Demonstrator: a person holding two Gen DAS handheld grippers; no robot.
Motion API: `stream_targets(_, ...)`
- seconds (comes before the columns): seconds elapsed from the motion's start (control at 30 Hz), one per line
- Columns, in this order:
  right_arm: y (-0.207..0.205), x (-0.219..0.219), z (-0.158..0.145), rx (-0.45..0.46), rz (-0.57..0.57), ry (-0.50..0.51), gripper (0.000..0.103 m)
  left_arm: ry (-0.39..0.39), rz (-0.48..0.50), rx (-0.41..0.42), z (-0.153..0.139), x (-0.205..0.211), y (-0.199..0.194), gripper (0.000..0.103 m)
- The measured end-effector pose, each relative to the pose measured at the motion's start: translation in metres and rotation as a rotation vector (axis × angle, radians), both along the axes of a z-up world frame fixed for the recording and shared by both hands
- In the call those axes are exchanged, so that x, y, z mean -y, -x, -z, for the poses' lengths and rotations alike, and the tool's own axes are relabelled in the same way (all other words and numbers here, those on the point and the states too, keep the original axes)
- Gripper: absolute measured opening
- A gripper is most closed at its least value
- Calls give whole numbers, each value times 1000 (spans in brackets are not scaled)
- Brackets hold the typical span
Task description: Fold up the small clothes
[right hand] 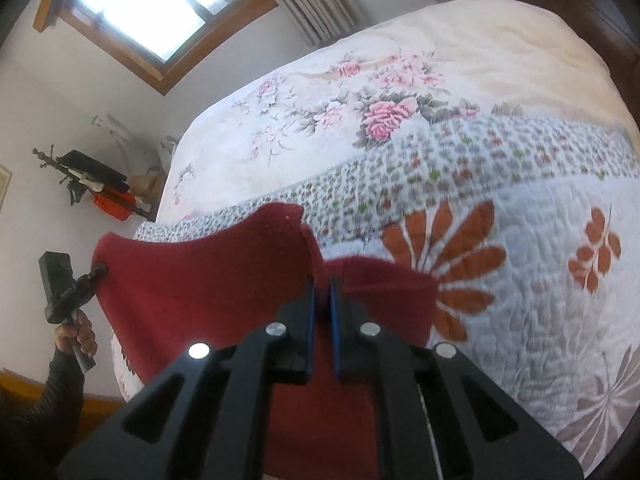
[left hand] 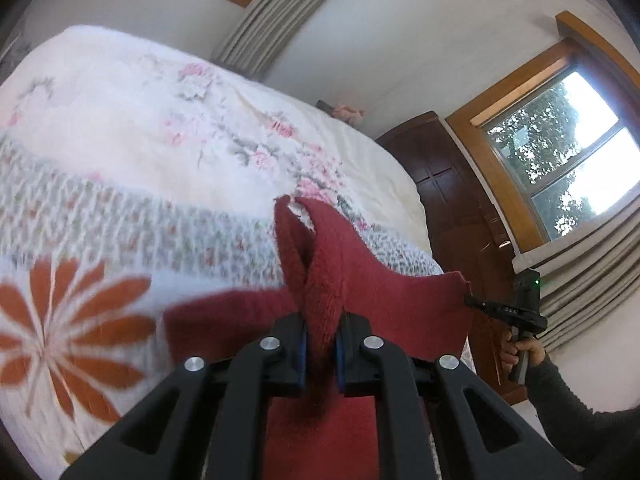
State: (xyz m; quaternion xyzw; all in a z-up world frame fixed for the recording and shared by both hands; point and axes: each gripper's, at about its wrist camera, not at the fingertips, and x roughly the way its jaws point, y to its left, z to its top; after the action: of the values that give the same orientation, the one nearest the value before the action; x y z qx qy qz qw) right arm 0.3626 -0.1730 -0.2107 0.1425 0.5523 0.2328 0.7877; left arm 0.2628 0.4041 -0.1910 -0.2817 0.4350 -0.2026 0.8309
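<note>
Soft daylight fills both fisheye views, coming from a window at the right of the left wrist view and an overexposed, glaring one at the upper left of the right wrist view. The bedspread is smeared with motion blur, strongest at lower left. Straight lines bow outward, and the corners fall off into black vignette.

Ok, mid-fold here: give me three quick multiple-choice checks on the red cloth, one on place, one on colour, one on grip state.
1. The dark red fleecy cloth hangs over:
A a floral quilted bedspread
B a wooden floor
C a sink

2. The big flower printed beside it is:
A blue
B orange
C black

3. The left gripper is:
A open, empty
B shut on the cloth
C out of view

Answers: 1 A, bedspread shows behind the cloth; 2 B, orange petals; 3 B, fabric bunched between its fingers, right gripper likewise.
</note>
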Motion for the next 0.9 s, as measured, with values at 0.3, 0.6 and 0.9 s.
stream_targets(0.3,-47,-1,40,-89,60,8,6,-4,-5,-171,61,-5,-63,10)
stream_targets(0.6,-63,-4,73,-144,83,40,6,-33,-1,-320,112,-5,-70,11)
stream_targets(0.9,-76,-5,67,-137,98,5,6,-40,11,-279,92,-10,-94,11)
